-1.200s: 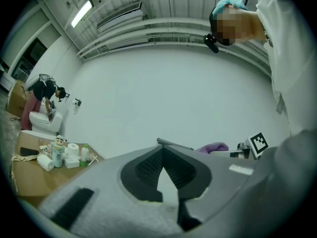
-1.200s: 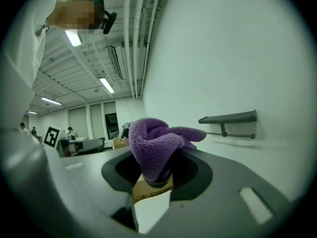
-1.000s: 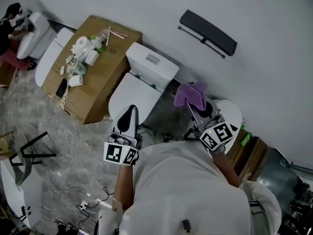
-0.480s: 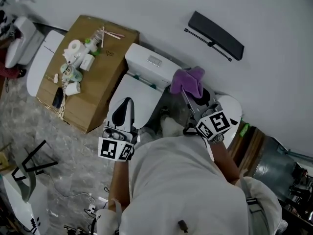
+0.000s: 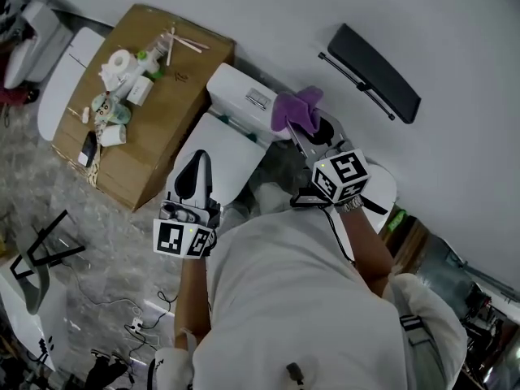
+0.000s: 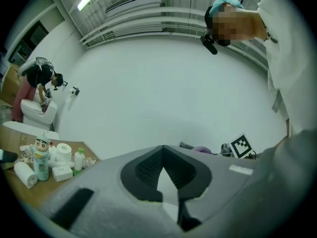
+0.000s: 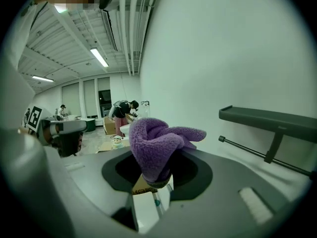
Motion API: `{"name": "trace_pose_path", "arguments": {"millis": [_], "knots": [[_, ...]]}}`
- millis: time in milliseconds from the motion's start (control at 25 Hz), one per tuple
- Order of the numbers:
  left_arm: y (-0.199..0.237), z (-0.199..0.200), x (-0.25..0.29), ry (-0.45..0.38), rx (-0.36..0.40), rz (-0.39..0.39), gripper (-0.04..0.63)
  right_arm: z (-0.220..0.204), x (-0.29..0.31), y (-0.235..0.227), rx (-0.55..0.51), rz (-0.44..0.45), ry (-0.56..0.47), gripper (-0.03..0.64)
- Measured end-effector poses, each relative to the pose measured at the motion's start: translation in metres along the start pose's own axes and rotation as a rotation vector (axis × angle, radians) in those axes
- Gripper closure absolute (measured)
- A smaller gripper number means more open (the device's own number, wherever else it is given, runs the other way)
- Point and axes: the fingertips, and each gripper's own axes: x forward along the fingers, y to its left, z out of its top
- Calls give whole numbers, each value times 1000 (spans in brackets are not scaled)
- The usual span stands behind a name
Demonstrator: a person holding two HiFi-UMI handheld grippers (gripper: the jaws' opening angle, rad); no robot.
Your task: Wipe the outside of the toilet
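Shows the purple cloth (image 5: pixel 294 108) carried up and to the left over the last second, from beside the bowl to the right end of the toilet cistern (image 5: pixel 237 88); appears to overlap that corner in the head view, though contact cannot be confirmed; stays pinched in the right gripper (image 5: pixel 301 132), jaws clenched on its bunched base; leaves the left gripper (image 5: pixel 195 177) hanging over the closed toilet lid (image 5: pixel 219 149), tips drawn together on nothing; suggests wiping is about to start at the cistern's side, with no stroke made yet.
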Motion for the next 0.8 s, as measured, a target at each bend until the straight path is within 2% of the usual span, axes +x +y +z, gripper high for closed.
{"name": "trace_pose_path", "arguments": {"millis": [160,360,560,800], "knots": [[5,-2,35,2,22,38,591,-7,41,-38,-6,14,47,470],[3,-6,80,4,47,76,591,-21,90,-84,85,40,104,471],[2,-9,113,6,63,122,591,-44,140,-103,-32,111,216,471],[11,-16,129,1,41,182,591,-125,179,-127,-66,126,449,471]]}}
